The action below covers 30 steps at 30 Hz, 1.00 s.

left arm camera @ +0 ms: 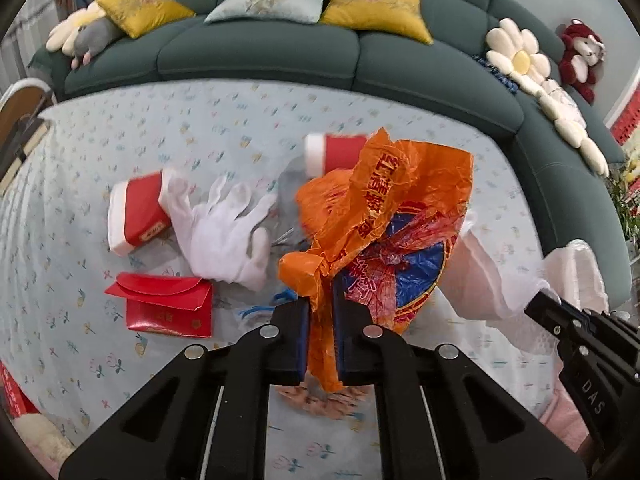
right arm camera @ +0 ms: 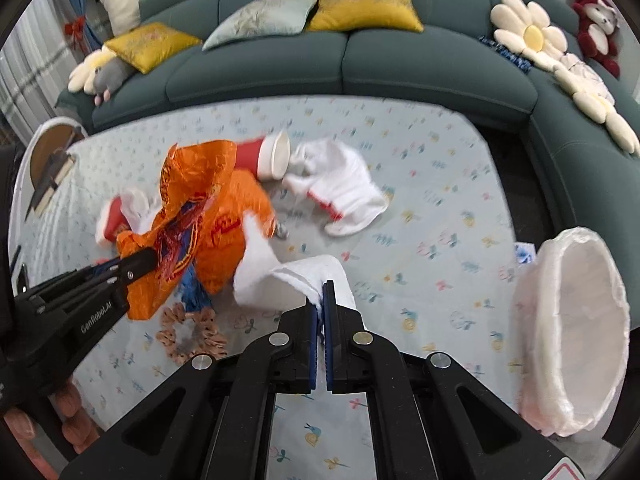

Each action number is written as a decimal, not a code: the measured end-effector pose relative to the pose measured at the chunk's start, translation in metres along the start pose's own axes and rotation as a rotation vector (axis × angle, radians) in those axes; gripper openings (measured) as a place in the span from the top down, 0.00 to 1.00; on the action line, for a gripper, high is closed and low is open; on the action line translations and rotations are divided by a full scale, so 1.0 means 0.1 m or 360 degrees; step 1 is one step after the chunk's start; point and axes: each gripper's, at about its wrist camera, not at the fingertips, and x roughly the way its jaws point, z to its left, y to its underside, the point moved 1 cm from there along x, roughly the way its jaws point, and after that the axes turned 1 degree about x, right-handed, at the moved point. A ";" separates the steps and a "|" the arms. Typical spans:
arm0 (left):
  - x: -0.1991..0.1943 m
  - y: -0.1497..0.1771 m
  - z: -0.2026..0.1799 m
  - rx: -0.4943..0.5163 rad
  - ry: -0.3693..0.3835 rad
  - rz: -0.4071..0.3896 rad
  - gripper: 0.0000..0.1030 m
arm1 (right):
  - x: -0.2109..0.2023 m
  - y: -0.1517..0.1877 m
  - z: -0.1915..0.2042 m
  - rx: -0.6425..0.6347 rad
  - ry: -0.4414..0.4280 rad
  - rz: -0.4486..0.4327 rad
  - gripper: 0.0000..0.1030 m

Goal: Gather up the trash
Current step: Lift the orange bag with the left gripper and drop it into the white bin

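My left gripper (left arm camera: 321, 308) is shut on a crumpled orange plastic bag (left arm camera: 384, 208) and holds it above the table; the bag also shows in the right wrist view (right arm camera: 200, 216). My right gripper (right arm camera: 321, 300) is shut on a white tissue (right arm camera: 280, 272) lifted off the cloth; the tissue shows in the left wrist view (left arm camera: 480, 272). A white-lined bin (right arm camera: 576, 320) stands at the table's right edge. Two red paper cups (left arm camera: 136, 216) (left arm camera: 332, 152), a white glove (left arm camera: 224, 232) and a red envelope (left arm camera: 168, 308) lie on the table.
The table wears a pale flowered cloth (right arm camera: 420, 184). A second white glove (right arm camera: 344, 184) lies by the far cup (right arm camera: 268, 156). A brown scrunchie (right arm camera: 192, 332) and a blue thing lie under the bag. A green sofa (right arm camera: 360, 60) with cushions curves behind and to the right.
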 end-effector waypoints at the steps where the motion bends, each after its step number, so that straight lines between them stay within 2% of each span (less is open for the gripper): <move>1: -0.06 -0.01 -0.05 0.0010 0.0009 -0.0019 0.91 | -0.09 -0.01 -0.04 0.0012 0.0000 -0.0029 0.98; 9: -0.53 -0.10 -0.68 0.0133 0.0091 -0.0149 0.91 | -0.69 -0.04 -0.41 0.0109 0.0029 -0.0217 0.98; 16: -0.80 -0.10 -1.33 0.0285 0.0166 -0.0215 0.91 | -1.15 0.03 -0.92 0.0217 0.0094 -0.0357 0.98; 21: -0.88 -0.06 -1.73 0.0374 0.0204 -0.0235 0.91 | -1.38 0.12 -1.38 0.0332 0.0153 -0.0427 0.98; 30: -0.87 0.10 -2.44 0.0526 0.0280 -0.0223 0.91 | -1.54 0.39 -2.13 0.0534 0.0258 -0.0466 0.98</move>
